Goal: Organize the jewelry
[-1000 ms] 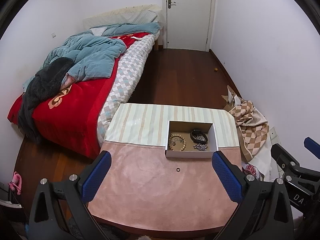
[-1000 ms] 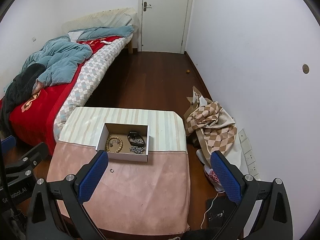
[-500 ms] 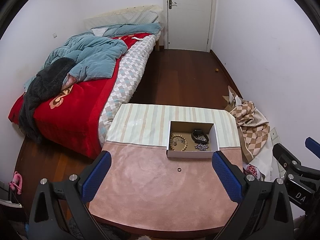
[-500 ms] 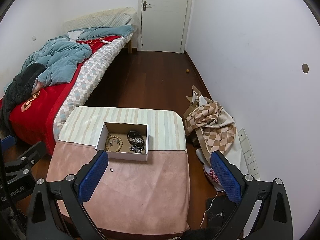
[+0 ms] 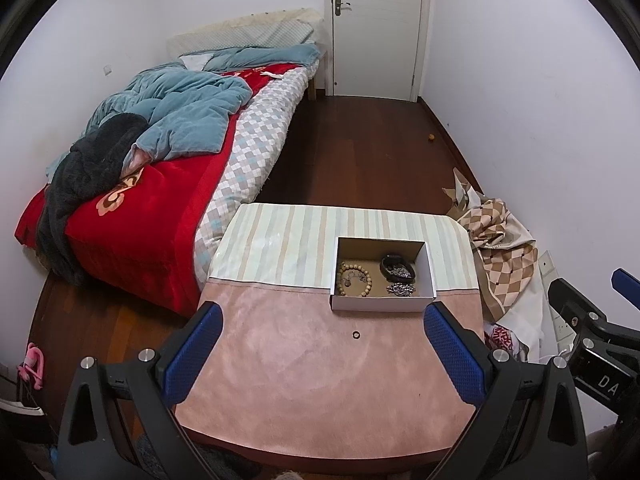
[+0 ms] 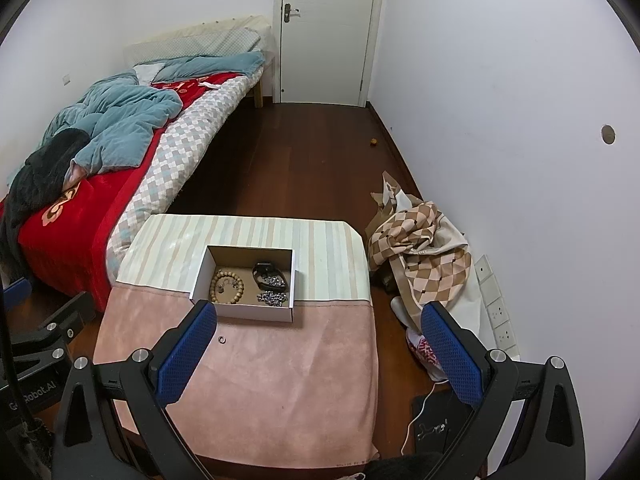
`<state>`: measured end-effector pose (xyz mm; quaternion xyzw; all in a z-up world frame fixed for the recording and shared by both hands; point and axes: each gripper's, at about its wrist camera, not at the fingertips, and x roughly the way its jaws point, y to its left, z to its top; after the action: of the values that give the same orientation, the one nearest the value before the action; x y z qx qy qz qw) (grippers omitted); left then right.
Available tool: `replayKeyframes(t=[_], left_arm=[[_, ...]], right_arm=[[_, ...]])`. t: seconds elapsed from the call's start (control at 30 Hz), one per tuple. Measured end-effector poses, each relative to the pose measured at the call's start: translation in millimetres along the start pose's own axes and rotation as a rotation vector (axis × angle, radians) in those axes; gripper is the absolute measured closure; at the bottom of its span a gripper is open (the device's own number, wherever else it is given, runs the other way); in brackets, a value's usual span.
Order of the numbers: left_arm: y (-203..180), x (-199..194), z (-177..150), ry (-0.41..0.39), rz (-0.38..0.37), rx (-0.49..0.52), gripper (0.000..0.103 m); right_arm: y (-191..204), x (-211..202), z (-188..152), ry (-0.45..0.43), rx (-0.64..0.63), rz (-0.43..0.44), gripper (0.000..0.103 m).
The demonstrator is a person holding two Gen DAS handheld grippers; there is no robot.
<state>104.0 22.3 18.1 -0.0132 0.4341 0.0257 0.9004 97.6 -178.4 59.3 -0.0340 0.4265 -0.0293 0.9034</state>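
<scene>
A white cardboard box sits mid-table. It holds a wooden bead bracelet, a dark bracelet and a silver chain. A small ring lies on the pink cloth just in front of the box. My left gripper is open and empty, high above the table's near part. My right gripper is open and empty, above the table's near right side. Each gripper shows at the edge of the other's view.
The table has a pink cloth in front and a striped cloth behind. A bed stands to the left. A checked cloth pile lies on the floor right of the table, by wall sockets.
Both views have shifted very slightly. The jewelry, the box and the ring have not moved. Both grippers stay open.
</scene>
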Motion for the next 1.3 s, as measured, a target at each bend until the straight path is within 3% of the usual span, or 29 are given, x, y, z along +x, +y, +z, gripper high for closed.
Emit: replayKeyframes(t=[1.3], left_arm=[[1.1, -1.4, -4.7, 0.001, 0.004, 0.002, 0.000]], right_arm=[[7.6, 3.0, -3.3, 0.026, -0.010, 0.004, 0.000]])
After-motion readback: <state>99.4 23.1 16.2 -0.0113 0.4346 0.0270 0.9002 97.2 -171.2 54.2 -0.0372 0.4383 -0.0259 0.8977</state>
